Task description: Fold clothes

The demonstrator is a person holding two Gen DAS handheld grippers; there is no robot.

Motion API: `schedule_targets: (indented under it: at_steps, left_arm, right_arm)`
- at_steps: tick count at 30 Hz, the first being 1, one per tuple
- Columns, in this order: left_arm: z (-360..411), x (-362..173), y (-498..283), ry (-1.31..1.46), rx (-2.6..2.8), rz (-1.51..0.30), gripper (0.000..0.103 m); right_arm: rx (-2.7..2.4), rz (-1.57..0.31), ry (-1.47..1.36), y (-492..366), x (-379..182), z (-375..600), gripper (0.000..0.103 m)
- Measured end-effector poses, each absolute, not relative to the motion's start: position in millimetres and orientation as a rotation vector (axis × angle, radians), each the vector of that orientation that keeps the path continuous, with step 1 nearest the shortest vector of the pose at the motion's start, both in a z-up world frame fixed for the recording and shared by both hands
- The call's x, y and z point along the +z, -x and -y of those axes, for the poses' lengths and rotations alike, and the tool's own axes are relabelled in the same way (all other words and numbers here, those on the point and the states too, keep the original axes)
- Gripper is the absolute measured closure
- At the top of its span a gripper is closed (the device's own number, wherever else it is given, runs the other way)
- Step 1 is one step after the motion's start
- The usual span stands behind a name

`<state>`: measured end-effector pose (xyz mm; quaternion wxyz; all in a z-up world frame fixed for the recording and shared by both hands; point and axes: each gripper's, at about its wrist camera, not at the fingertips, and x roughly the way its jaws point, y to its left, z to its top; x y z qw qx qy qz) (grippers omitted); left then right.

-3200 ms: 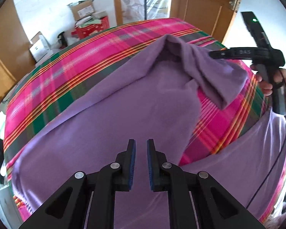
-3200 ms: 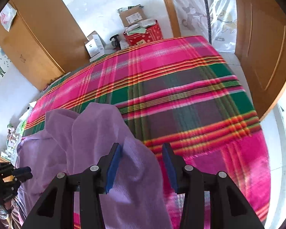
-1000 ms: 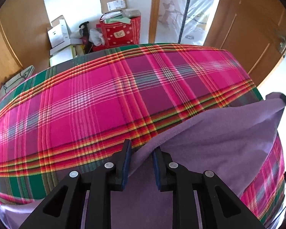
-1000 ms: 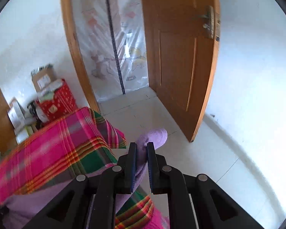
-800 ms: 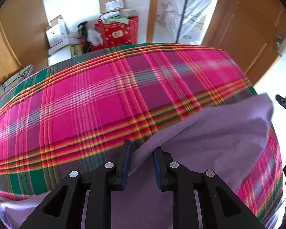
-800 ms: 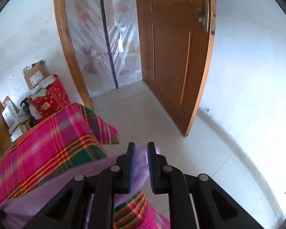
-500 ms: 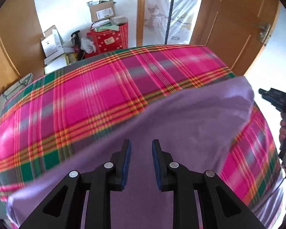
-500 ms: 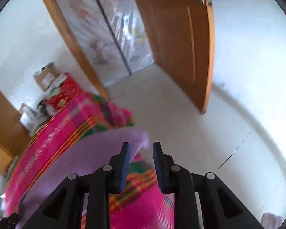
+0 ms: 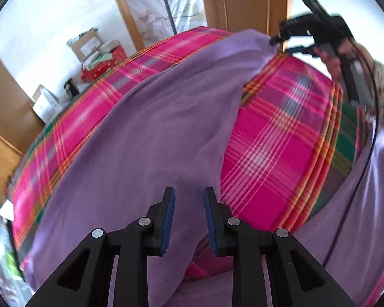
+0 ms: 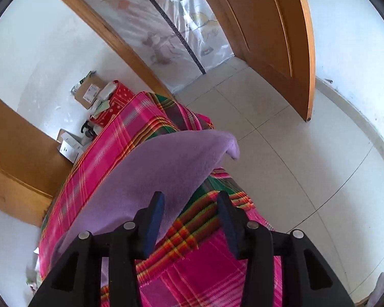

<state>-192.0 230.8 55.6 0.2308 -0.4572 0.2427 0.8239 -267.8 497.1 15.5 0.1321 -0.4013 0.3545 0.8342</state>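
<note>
Garment: purple fleece garment (image 9: 151, 138) lies spread across the bed (image 9: 281, 133), over its pink and green plaid cover; one corner reaches the bed's far edge by the door (image 10: 263, 25).
Left claw: left claw (image 9: 187, 217) hangs over the near end of the garment, jaws a narrow gap apart, fabric under them, pads pressing on nothing.
Right claw: right claw (image 10: 190, 220) has just been opening; jaws stand wide, the garment's edge beside the left pad, not gripped.
Hand: a hand (image 9: 332, 58) holds the right claw's grip beyond the bed's far corner.
</note>
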Motion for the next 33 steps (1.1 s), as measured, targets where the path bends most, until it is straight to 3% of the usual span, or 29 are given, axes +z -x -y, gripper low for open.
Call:
schedule_targets:
  at_steps: [6, 20, 24, 25, 26, 27, 33]
  left_arm:
    - [-232.6, 52.0, 183.1, 1.231, 2.253, -0.740, 0.079]
    - [-245.8, 36.5, 177.6, 1.195, 2.264, -0.914, 0.076]
    - [-243.1, 34.2, 179.4, 1.187, 2.274, -0.899, 0.076]
    - [-242.1, 34.1, 179.7, 1.185, 2.274, -0.889, 0.080]
    - [-239.5, 33.4, 182.1, 1.193, 2.277, -0.868, 0.091]
    - [-236.2, 34.6, 184.4, 1.200, 2.288, -0.845, 0.095]
    - [-211.2, 52.1, 191.8, 1.195, 2.330, -0.687, 0.098]
  right_arm:
    - [2.415, -1.069, 1.117, 264.9, 12.9, -500.3, 0.059]
    - [2.435, -0.859, 1.088, 282.8, 26.8, -473.9, 0.063]
    - [2.412, -0.821, 1.086, 282.8, 23.5, -473.7, 0.080]
    - [2.405, -0.816, 1.086, 282.4, 23.0, -474.5, 0.088]
    - [2.403, -0.812, 1.087, 282.0, 22.7, -475.7, 0.097]
    - [2.401, -0.809, 1.088, 281.5, 22.3, -476.8, 0.097]
    - [2.395, -0.786, 1.068, 275.4, 29.3, -477.1, 0.100]
